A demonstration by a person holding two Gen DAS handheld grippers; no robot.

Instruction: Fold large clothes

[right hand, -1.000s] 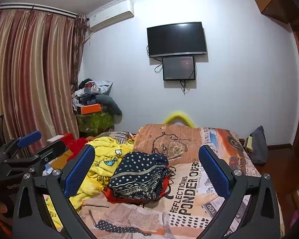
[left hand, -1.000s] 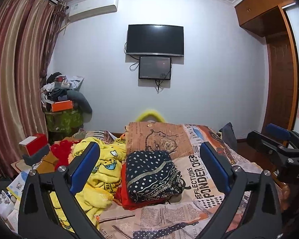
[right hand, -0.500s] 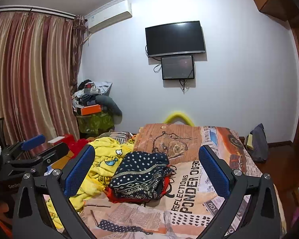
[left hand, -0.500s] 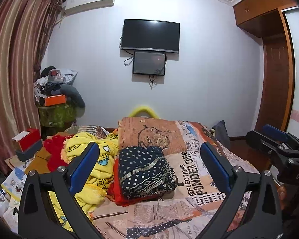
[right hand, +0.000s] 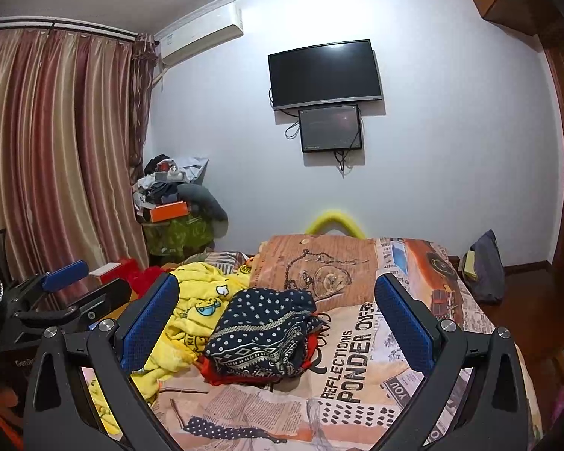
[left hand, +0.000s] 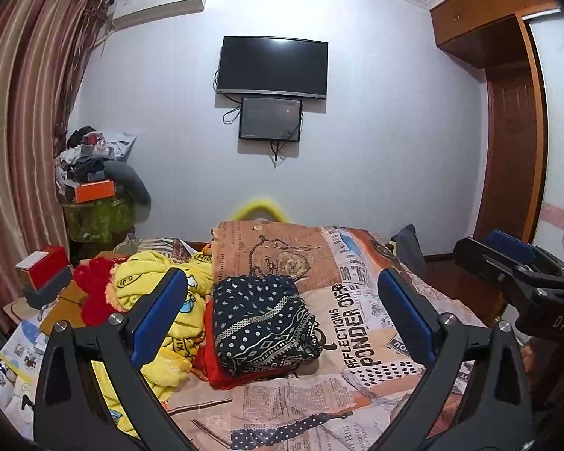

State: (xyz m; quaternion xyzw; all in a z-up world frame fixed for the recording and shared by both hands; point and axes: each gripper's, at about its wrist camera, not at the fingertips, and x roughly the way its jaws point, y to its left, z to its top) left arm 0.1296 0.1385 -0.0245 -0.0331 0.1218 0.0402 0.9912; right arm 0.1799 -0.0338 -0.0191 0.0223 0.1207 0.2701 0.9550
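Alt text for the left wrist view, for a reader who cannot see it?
The left gripper, jaws open and empty, is held above a bed where a folded navy dotted garment lies on red cloth beside a crumpled yellow blanket. The right gripper shows at the right edge.

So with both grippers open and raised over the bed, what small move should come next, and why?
Probably lower the left gripper toward the crumpled yellow garment. It lies unfolded on the left of the bed, while the navy dotted garment already sits folded on a red one. The right gripper also holds nothing, so neither has a garment yet.
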